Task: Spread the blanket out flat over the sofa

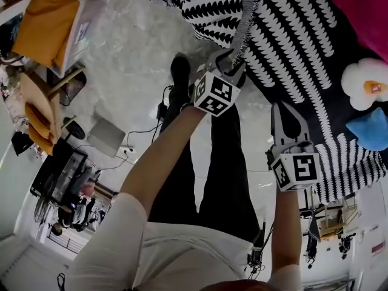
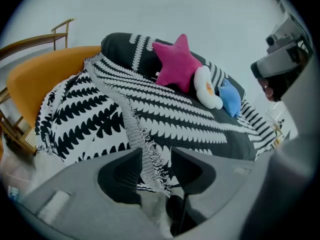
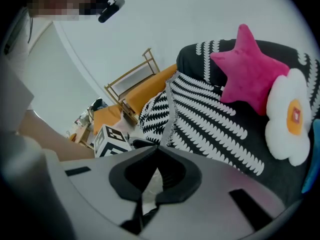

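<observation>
The black-and-white blanket lies draped over the sofa, which it hides. Its fringed edge runs from the far left down toward the near side, and a bunched part hangs at the left beside an orange chair. The left gripper has its fingers closed on the near end of that fringe, which fills the narrow gap between them. The right gripper is just right of the left one, near the blanket's near edge but not touching it, its fingers together with nothing between them. A pink star, a white flower and a blue cushion rest on the blanket's far right.
</observation>
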